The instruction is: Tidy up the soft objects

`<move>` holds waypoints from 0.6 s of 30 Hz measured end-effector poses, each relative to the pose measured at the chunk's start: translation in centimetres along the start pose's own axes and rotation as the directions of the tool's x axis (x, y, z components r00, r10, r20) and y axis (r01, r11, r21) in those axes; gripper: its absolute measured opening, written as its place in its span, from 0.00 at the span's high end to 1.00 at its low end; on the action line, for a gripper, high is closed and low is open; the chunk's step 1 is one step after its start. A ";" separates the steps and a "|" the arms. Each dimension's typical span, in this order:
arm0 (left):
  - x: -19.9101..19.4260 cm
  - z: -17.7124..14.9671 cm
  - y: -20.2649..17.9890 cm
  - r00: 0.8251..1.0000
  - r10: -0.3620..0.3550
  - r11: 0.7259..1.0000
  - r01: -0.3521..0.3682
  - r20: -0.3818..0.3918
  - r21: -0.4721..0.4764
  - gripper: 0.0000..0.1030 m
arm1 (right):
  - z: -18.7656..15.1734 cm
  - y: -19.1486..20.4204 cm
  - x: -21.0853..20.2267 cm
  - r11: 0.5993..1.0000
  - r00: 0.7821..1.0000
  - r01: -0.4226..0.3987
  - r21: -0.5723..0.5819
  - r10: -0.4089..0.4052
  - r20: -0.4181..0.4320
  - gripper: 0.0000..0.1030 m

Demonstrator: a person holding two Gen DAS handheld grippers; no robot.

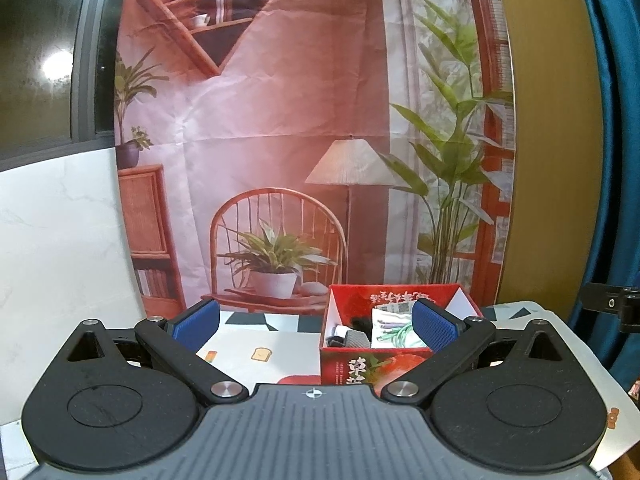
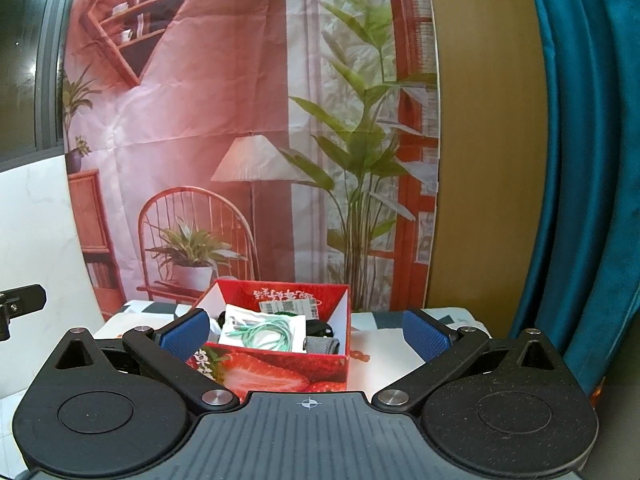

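Observation:
A red strawberry-print box (image 1: 352,368) (image 2: 280,372) stands on the table with its top open. Inside it lie a clear packet of green cords (image 2: 264,332) (image 1: 394,334), a grey fabric piece (image 2: 324,346) (image 1: 356,338) and some black items. My left gripper (image 1: 316,326) is open with nothing between its blue pads, and the box sits ahead of its right finger. My right gripper (image 2: 306,332) is also open and holds nothing; its fingers stand wide on either side of the box, short of it.
The table wears a white cloth (image 1: 260,348) with small printed pictures and dark patches at the back. A printed room backdrop (image 1: 280,140) hangs close behind the box. A teal curtain (image 2: 592,160) hangs at the right, a white marble panel (image 1: 60,240) at the left.

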State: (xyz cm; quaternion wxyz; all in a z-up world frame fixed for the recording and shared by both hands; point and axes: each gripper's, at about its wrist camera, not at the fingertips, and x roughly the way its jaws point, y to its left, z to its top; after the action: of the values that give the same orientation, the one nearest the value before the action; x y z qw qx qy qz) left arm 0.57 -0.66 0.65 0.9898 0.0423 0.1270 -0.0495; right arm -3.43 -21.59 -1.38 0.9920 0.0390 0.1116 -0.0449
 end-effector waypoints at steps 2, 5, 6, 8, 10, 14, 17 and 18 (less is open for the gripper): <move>-0.1 -0.1 -0.1 1.000 0.005 1.000 -0.005 0.000 -0.001 0.00 | -0.1 0.0 0.0 1.000 1.000 0.001 0.000 -0.001 -0.002 0.00; 0.0 -0.1 0.0 1.000 0.011 1.000 -0.011 -0.002 -0.002 0.00 | -0.1 -0.1 0.0 1.000 1.000 -0.001 0.005 0.001 -0.006 0.00; 0.0 -0.2 0.0 1.000 0.013 1.000 -0.013 -0.003 -0.002 0.00 | -0.2 -0.1 0.0 1.000 1.000 -0.001 0.008 0.001 -0.007 0.00; 0.0 -0.2 0.0 1.000 0.015 1.000 -0.015 -0.006 -0.005 0.00 | -0.3 -0.1 0.0 1.000 1.000 0.000 0.011 0.000 -0.012 0.00; 0.0 -0.2 0.1 1.000 0.015 1.000 -0.015 -0.007 -0.011 0.00 | -0.4 -0.1 0.0 1.000 1.000 0.000 0.012 0.000 -0.015 0.00; -0.1 -0.2 0.2 1.000 0.015 1.000 -0.015 -0.006 -0.015 0.00 | -0.4 -0.1 0.1 1.000 1.000 0.001 0.011 -0.001 -0.015 0.00; -0.1 -0.2 0.2 1.000 0.015 1.000 -0.015 -0.006 -0.013 0.00 | -0.4 -0.1 0.1 1.000 1.000 0.001 0.013 -0.001 -0.015 0.00; 0.0 -0.1 0.2 1.000 0.016 1.000 -0.016 -0.007 -0.014 0.00 | -0.4 -0.1 0.1 1.000 1.000 0.001 0.012 -0.001 -0.016 0.00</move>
State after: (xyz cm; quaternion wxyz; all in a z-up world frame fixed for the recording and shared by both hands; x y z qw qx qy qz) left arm 0.52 -0.41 0.53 0.9900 0.0367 0.1302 -0.0407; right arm -3.41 -21.69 -1.79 0.9908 0.0455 0.1191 -0.0457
